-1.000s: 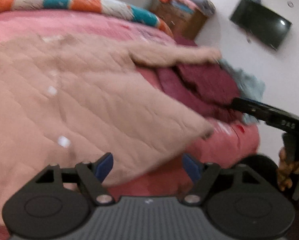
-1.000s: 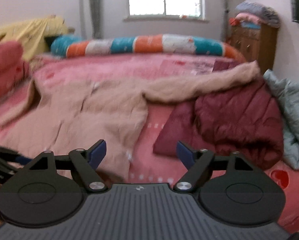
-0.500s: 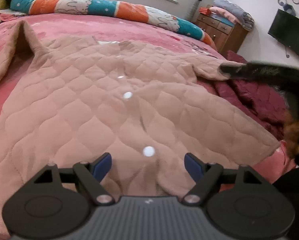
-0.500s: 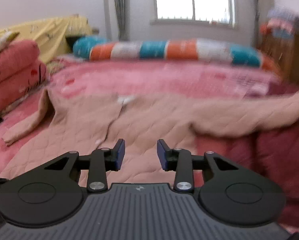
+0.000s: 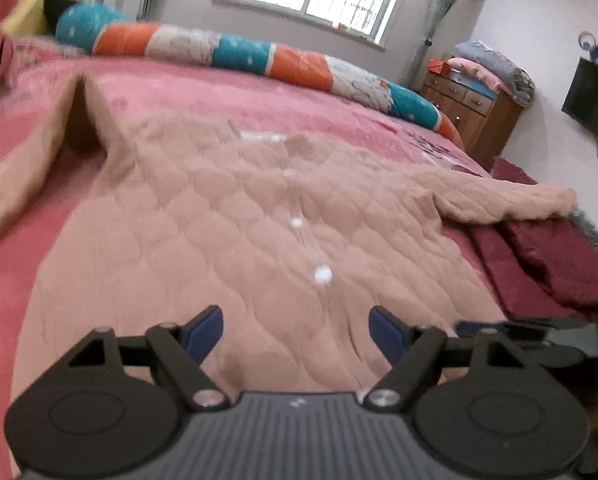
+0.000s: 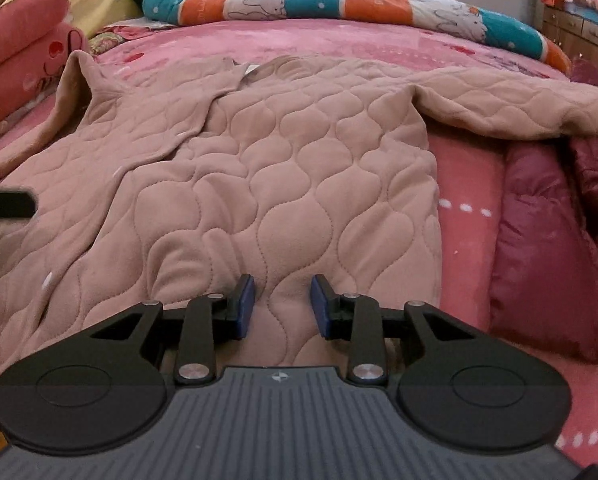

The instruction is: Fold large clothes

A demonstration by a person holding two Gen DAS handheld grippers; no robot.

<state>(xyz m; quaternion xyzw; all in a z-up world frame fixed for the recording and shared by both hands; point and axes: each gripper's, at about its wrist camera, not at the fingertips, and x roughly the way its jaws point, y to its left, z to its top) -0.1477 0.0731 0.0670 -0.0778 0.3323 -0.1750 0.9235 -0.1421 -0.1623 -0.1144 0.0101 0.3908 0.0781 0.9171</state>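
Observation:
A large beige quilted jacket (image 5: 259, 224) lies spread front-up on the pink bed, with white snaps down its middle; it also shows in the right wrist view (image 6: 283, 168). Its sleeves stretch out to both sides. My left gripper (image 5: 297, 330) is open and empty over the jacket's near hem. My right gripper (image 6: 282, 306) is partly open, its blue pads either side of the hem's fabric near the jacket's right bottom corner, not clamped. The right gripper's finger (image 5: 511, 326) shows at the right in the left wrist view.
A dark red garment (image 6: 551, 248) lies bunched at the bed's right, under the jacket's right sleeve (image 6: 519, 104). A striped bolster (image 6: 339, 4) runs along the bed's far edge. Pink pillows (image 6: 15, 52) are stacked at the left. A wooden dresser (image 5: 471, 116) stands by the wall.
Both grippers have dropped low to the jacket's near hem. The right gripper, wide open a second ago, has narrowed and now straddles the hem fabric. The left gripper stays open.

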